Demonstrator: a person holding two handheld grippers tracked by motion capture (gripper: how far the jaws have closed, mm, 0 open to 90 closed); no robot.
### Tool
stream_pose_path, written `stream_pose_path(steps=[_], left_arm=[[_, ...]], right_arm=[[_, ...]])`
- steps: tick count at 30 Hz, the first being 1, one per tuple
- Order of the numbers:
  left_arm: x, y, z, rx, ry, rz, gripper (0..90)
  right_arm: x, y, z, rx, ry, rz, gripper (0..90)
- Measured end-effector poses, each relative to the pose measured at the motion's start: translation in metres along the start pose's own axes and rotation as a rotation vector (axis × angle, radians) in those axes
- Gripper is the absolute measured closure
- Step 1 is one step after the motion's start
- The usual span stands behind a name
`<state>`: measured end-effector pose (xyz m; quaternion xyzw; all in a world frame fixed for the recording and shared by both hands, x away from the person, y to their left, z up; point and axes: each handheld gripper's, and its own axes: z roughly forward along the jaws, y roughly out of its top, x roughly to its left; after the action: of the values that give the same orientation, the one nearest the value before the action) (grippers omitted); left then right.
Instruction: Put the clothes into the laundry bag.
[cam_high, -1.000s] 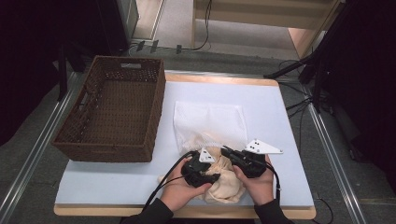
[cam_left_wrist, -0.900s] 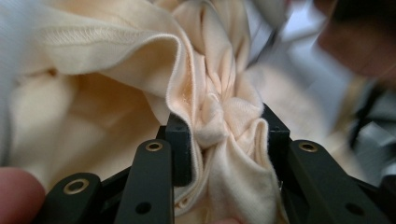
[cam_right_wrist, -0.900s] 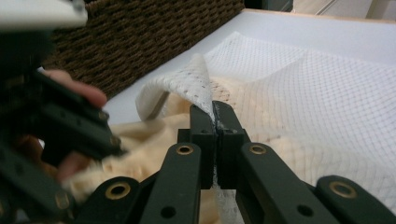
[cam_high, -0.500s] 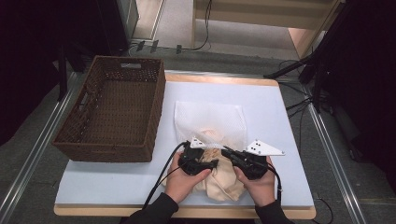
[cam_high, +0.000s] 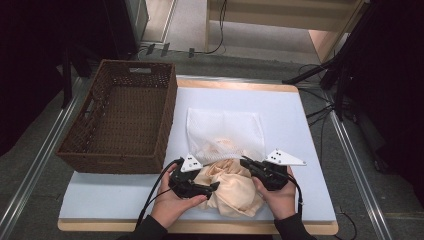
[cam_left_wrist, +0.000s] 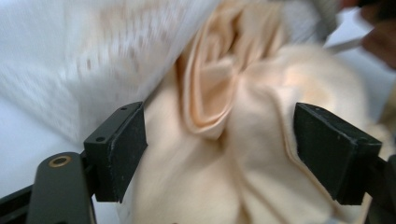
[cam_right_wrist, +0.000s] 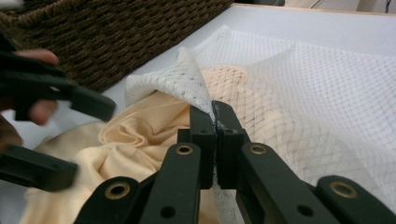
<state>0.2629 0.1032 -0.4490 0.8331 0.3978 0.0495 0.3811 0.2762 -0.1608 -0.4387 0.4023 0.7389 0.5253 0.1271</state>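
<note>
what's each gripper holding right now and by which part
The right gripper is shut on the white mesh bag, pinching the edge of its opening. The left gripper holds nothing: its jaws have just opened and stand apart around the peach cloth.

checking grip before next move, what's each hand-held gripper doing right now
Left hand-held gripper: jaws just opened, peach cloth between them, not clamped.
Right hand-held gripper: shut on the white mesh bag's edge.
</note>
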Motion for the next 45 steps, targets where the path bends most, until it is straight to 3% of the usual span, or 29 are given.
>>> stream_pose_path(steps=[2,3,7,10,13,15,17,21,22,23,24,27,30,32,35,37,39,41,42,44,45], left_arm=[[0.002,-0.004,0.011,0.036,-0.052,-0.014,20.9],[0.0,-0.004,0.014,0.05,-0.049,0.004,26.3],[-0.014,0.003,0.008,0.051,-0.053,0.071,66.1],[-0.027,0.011,0.004,0.033,-0.1,0.105,75.5],[-0.036,0.022,0.001,-0.016,-0.15,0.116,76.2],[-0.038,0.03,0.001,-0.058,-0.124,0.103,76.0],[-0.032,0.035,0.007,-0.081,-0.065,0.057,75.8],[-0.007,0.027,0.038,-0.021,0.05,-0.041,74.8],[-0.002,0.023,0.042,-0.021,0.051,-0.067,73.9],[0.002,0.021,0.041,-0.04,0.02,-0.102,72.4],[0.003,0.02,0.038,-0.05,0.011,-0.101,70.7],[-0.006,0.024,0.024,-0.08,-0.014,-0.048,60.4],[-0.015,0.026,0.005,-0.135,-0.074,-0.029,51.2],[-0.024,0.026,0.001,-0.141,-0.089,0.0,46.4],[-0.037,0.027,0.007,-0.122,-0.084,0.038,35.7],[-0.045,0.026,0.016,-0.098,-0.043,0.084,30.0],[-0.048,0.024,0.03,-0.044,-0.018,0.102,25.4],[-0.047,0.021,0.048,0.045,0.028,0.115,24.6],[-0.047,0.019,0.054,0.056,0.05,0.126,25.1],[-0.049,0.02,0.053,0.044,0.085,0.142,37.3],[-0.05,0.022,0.05,0.043,0.084,0.138,49.6]], right_arm=[[0.002,0.0,0.001,0.002,0.005,-0.003,88.8],[0.003,-0.001,0.002,0.004,0.006,-0.008,88.8],[0.005,-0.001,0.004,0.01,0.017,-0.014,88.8],[0.009,-0.001,0.005,0.007,0.026,-0.016,88.9],[0.012,0.003,0.003,-0.01,0.056,0.002,89.0],[0.016,0.008,-0.001,-0.03,0.065,0.003,89.0],[0.019,0.012,-0.005,-0.047,0.075,-0.006,89.0],[0.017,0.012,-0.006,-0.034,0.076,-0.012,89.1],[0.015,0.01,-0.006,-0.022,0.067,-0.009,89.1],[0.013,0.008,-0.005,-0.014,0.055,-0.01,89.0],[0.01,0.006,-0.004,-0.006,0.046,-0.003,89.1],[0.0,0.002,-0.003,0.013,0.008,0.007,89.0],[-0.007,0.0,-0.003,0.012,-0.009,0.03,89.0],[-0.008,0.001,-0.002,0.011,-0.01,0.03,89.0],[-0.006,0.001,0.0,0.014,-0.012,0.029,88.9],[-0.005,0.001,0.001,0.018,-0.011,0.025,88.9],[-0.002,-0.001,0.003,0.027,-0.004,0.02,88.9],[0.0,-0.002,0.004,0.029,-0.001,0.018,88.9],[0.0,-0.002,0.004,0.032,0.002,0.015,88.9],[0.002,-0.003,0.005,0.034,0.008,0.01,88.9],[0.003,-0.003,0.005,0.035,0.008,0.008,88.9]])
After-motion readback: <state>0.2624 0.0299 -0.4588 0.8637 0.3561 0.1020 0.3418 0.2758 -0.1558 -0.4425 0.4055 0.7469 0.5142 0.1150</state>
